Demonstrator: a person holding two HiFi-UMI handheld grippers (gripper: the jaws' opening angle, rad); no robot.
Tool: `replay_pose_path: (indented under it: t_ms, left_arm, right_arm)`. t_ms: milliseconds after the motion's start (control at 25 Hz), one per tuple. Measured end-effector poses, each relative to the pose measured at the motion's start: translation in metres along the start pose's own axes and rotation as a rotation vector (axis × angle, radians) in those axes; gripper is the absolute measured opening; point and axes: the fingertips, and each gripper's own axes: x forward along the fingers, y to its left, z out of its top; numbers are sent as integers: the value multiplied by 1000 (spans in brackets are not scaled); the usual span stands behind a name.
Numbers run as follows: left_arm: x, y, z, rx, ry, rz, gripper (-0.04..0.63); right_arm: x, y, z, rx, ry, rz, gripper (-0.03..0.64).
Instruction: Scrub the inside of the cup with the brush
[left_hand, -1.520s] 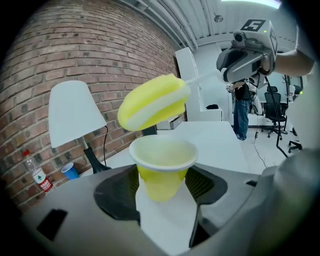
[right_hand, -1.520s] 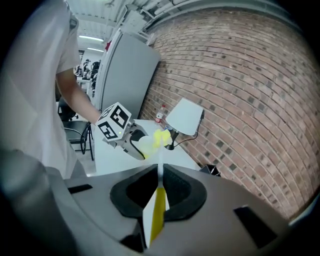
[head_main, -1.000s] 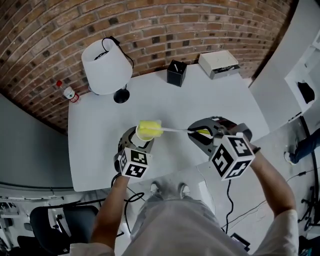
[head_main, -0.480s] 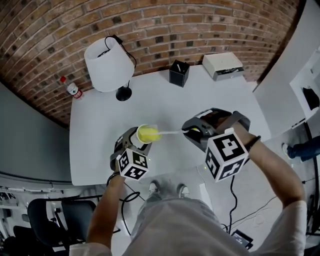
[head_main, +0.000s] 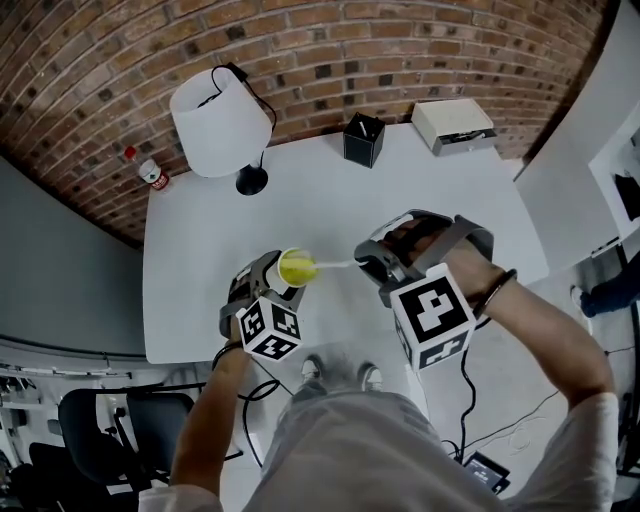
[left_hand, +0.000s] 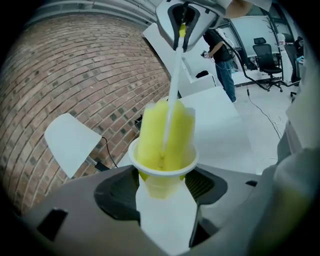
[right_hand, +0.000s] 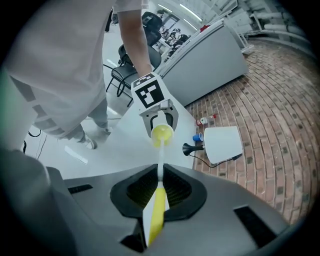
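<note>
Left tool (left_hand: 165, 210) is clamped shut on the cup (left_hand: 161, 176), held above the worktop (head_main: 330, 200). Right tool (right_hand: 159, 192) pinches the brush (left_hand: 150, 135) by its handle, with the yellow sponge head inside the cup. I'd twist gently and not squeeze harder, since the cup looks thin.

cup (left_hand: 162, 182) w/ brush (left_hand: 165, 135) inside; lamp (head_main: 220, 120) behind

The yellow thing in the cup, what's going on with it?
A person works two tools over the white table. The left tool grips a small cup. The right tool grips a brush by its handle, and its yellow sponge head is pushed down inside the cup.
</note>
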Motion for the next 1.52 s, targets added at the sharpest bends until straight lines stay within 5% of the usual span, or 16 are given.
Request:
replay_pose_path:
  t_ms: [560,1520]
  left_arm:
    - [3,5,11,69,12,14,296]
    - [-4,15,7,134,2,103,293]
  right_arm:
    - [16,-2,5,65,101,-8,29]
    - [36,4,-3,861,-76,294,29]
